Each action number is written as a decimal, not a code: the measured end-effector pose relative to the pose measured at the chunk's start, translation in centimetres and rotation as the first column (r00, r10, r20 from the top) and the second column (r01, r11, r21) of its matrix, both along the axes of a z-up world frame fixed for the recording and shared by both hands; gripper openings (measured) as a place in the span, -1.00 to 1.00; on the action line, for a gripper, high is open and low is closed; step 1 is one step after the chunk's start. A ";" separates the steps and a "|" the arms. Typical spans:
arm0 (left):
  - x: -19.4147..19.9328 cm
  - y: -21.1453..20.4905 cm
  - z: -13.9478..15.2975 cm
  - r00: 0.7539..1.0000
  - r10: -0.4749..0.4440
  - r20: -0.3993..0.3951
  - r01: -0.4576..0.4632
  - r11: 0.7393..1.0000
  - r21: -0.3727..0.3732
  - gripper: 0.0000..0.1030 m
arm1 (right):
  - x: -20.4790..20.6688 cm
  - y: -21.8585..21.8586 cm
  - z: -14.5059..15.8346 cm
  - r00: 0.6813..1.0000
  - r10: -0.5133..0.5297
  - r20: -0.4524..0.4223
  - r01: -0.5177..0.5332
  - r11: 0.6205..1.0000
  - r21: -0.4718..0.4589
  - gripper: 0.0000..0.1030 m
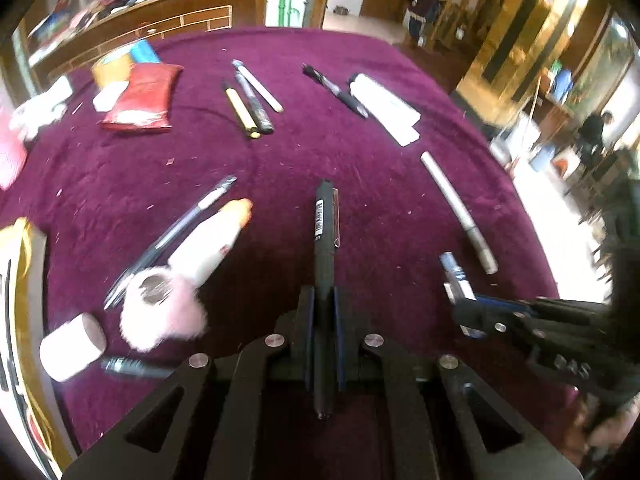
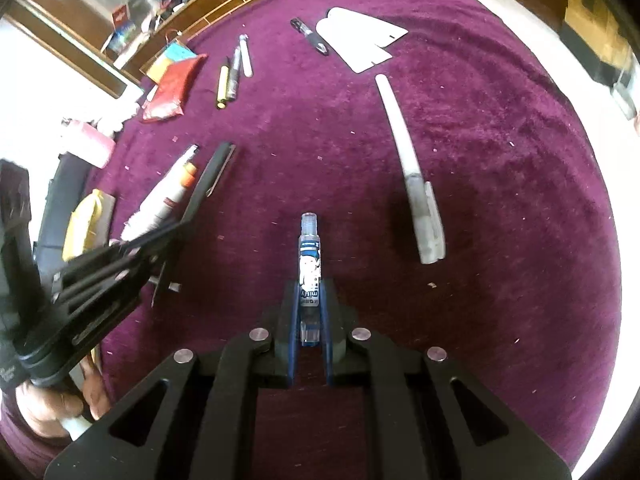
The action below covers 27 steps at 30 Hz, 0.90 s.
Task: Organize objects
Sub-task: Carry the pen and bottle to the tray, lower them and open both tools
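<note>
**A:** Your left claw is clamped on the slim black pen with a barcode label; the pen's long axis runs straight out ahead of the claw, above the purple velvet surface.

**B:** And the right?

**A:** Your right claw grips the small clear blue-labelled tube, also pointing forward. I judge the left hand nearer the row of three pens far ahead. The long silver pen lies well to the right, the white orange-tipped marker to the left; nothing blocks the way.
</note>
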<state>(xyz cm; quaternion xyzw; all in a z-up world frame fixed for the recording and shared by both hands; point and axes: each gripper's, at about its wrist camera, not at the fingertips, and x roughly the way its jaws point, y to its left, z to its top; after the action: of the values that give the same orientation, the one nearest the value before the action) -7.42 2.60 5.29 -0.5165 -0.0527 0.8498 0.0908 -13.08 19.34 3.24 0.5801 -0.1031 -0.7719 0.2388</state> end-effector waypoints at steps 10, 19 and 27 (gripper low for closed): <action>7.6 -10.8 4.7 0.984 0.167 -0.064 -0.155 0.976 0.155 -0.88 | 3.4 -9.6 4.2 0.993 0.119 -0.007 -0.119 0.987 -0.107 -0.86; 14.3 -25.4 3.6 0.920 0.391 -0.011 -0.386 0.912 0.135 -0.88 | 7.8 -22.3 5.3 0.963 0.267 0.027 -0.258 0.950 -0.173 -0.85; 16.7 -31.9 -0.2 0.898 0.434 0.069 -0.438 0.897 0.061 -0.87 | 10.8 -30.8 3.7 0.937 0.336 0.095 -0.312 0.928 -0.204 -0.85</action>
<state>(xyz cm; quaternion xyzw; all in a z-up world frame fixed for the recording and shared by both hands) 9.25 -29.28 5.06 -0.5105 -0.2014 0.8317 -0.0838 -2.33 -11.43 6.91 0.6129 -0.0924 -0.6698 0.4089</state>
